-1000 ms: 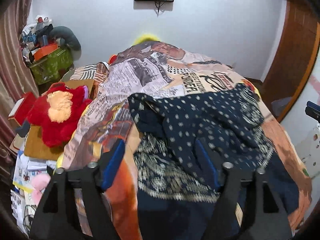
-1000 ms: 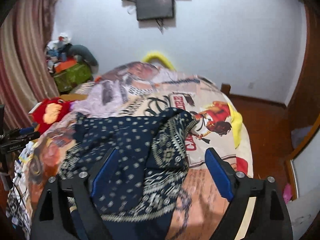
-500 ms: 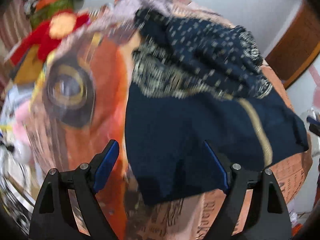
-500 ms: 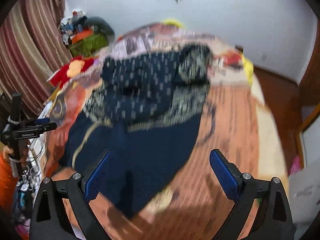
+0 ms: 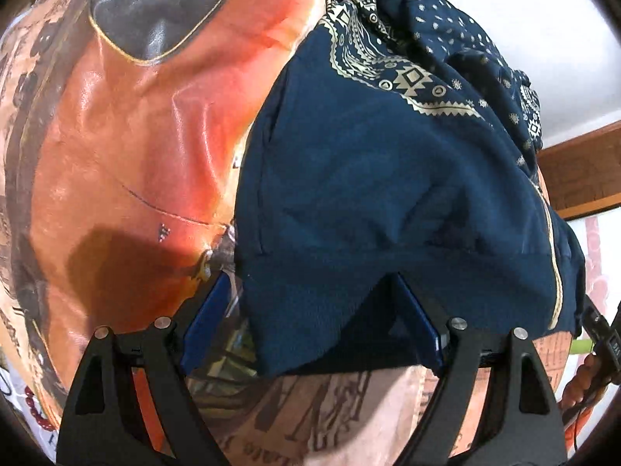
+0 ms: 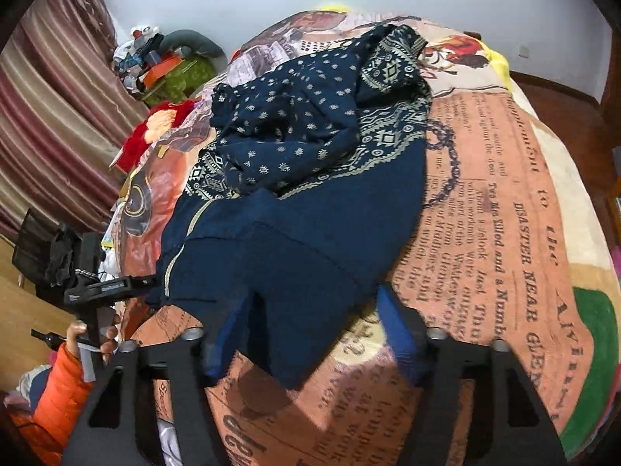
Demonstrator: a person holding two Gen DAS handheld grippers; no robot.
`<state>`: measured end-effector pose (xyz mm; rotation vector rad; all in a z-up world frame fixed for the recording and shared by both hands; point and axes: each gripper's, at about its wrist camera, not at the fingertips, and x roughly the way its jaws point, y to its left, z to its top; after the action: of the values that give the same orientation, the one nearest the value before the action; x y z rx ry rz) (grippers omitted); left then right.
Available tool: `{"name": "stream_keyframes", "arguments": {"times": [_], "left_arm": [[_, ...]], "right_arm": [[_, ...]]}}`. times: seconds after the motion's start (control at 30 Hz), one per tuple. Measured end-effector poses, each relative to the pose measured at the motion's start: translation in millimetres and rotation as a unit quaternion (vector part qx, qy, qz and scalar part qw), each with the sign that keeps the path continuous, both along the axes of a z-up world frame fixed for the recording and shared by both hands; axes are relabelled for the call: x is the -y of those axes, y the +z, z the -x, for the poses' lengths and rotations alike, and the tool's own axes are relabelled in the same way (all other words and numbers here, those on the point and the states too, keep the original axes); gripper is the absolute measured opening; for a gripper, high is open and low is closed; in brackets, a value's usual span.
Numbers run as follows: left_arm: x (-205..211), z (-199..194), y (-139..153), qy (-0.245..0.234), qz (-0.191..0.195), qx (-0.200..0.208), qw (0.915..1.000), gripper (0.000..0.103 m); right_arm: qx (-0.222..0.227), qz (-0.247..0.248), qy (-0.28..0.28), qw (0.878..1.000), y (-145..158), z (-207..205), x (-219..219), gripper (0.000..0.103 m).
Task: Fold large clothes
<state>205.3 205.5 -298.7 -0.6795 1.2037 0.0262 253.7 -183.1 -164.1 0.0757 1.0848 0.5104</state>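
Printed bedspread (image 6: pixel 504 202) carries 1 navy garment (image 6: pixel 310 233), lying crumpled at frame centre. Its hem sits between 2 spread, released grippers: left gripper (image 5: pixel 310 314), right gripper (image 6: pixel 310 330). Risk: closing now may pinch only 1 layer, or catch the bedspread too, so the fold drags crooked.

1. Left gripper (image 5: pixel 310 318) is reaching forward and low, its blue-padded jaws standing wide apart.
2. Right gripper (image 6: pixel 314 334) is likewise extending forward, its jaws spread wide.
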Motion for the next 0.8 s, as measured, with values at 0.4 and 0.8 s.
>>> {"name": "stream_keyframes", "arguments": {"times": [0.4,0.8], "left_arm": [[2.9,-12.0,66.3,-0.03,-0.04,0.075,0.9959,0.007],[-0.4,-77.2,191.3,-0.027,-0.097,0.219,0.9705,0.005]], "right_arm": [[0.002,-0.039,0.013,0.999,5.9,-13.6,-6.3,0.013],[0.07,-0.069,-0.003,0.995,62.9,-66.3,-1.2,0.011]]}}
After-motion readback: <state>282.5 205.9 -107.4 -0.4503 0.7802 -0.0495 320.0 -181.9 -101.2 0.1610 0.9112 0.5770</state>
